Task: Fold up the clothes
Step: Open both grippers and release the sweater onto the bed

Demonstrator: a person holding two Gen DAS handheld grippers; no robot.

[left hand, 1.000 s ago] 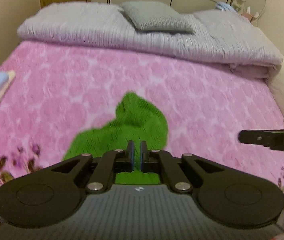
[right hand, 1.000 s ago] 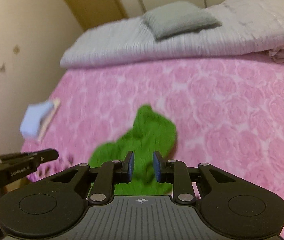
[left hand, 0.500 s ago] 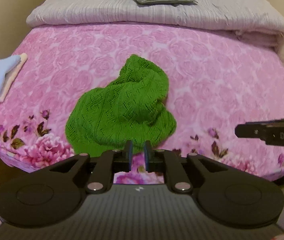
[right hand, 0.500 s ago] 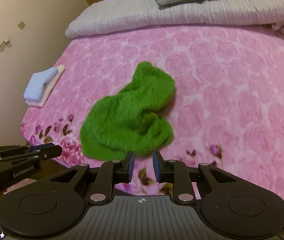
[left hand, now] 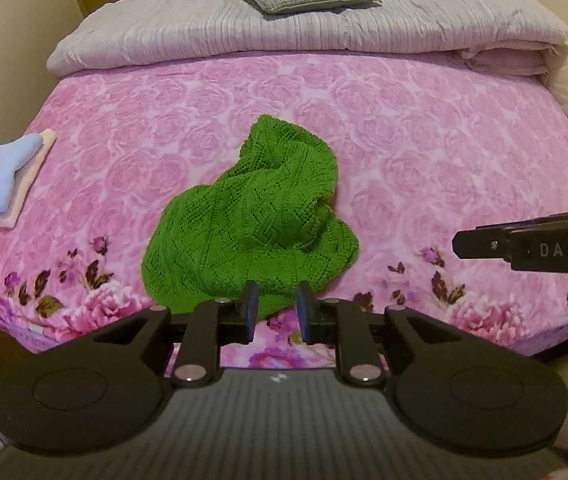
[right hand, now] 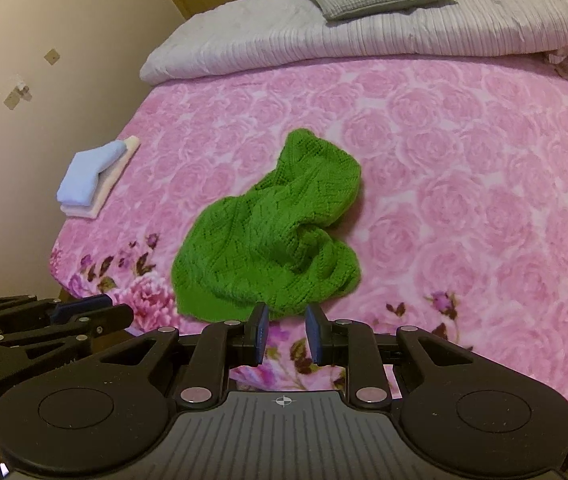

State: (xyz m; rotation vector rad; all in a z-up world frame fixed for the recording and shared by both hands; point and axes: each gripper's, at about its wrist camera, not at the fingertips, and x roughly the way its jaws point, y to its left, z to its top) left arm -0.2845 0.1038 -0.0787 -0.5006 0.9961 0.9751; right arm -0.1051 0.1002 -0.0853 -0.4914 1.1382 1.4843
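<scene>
Near the bed's front edge, the green knit (left hand: 252,224) lies in a crumpled heap on the pink blanket (left hand: 424,152), w/ nothing yet squared or folded. Left gripper (left hand: 275,312) hangs just short of the heap's near hem; its jaws have just been opening, now part-open w/ nothing between them, prob. readying a pinch on that hem. Right gripper (right hand: 286,334) sits alongside, also part-open & empty. Blue and cream folded pile (left hand: 2,176) sits well apart at the left edge, likely finished items kept clear.

Open-knit green sweater (left hand: 252,224) (matt, loose-looped) lies on a plush pink blanket (left hand: 424,152) with embossed roses.
</scene>
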